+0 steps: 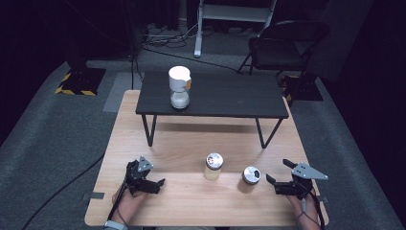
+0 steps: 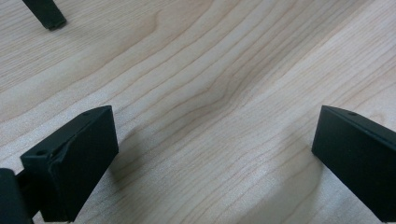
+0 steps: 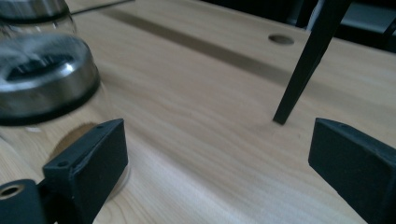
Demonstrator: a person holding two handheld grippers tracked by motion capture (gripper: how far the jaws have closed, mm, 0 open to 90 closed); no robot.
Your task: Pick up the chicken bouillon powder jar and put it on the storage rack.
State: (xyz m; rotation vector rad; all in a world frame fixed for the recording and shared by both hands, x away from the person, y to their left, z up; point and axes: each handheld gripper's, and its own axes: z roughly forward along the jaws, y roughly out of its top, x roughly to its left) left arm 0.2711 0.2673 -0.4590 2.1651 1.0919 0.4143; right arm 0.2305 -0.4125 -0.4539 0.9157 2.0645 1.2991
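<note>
Worktop (image 1: 158, 191) of pale wood fills the near half of the high view, standing on grey carpet. On its far part stands a low black side table (image 1: 230, 96) on thin black legs, and on that table's left part a white-topped container (image 1: 179, 87) stands upright.

Behind the side table, on the carpet, a dark folding chair (image 1: 287, 45) stands at the right.

Two small shakers with metal lids stand upright on the near part of the worktop, apart from each other. The left shaker (image 1: 213, 166) sits near the middle; the right shaker (image 1: 250, 176) is a little nearer to the person and to the right. In the right gripper view the right shaker (image 3: 42, 79) appears blurred at the left, beside that gripper's left jaw rather than between the jaws; whether they touch cannot be told.

The right gripper (image 1: 280, 177) lies low over the worktop just right of the right shaker, its jaws pointing towards it, spread wide with only bare wood between them.

The left gripper (image 1: 153, 177) is at the near left, well apart from both shakers, jaws likewise spread wide over bare wood (image 2: 210, 116).
</note>
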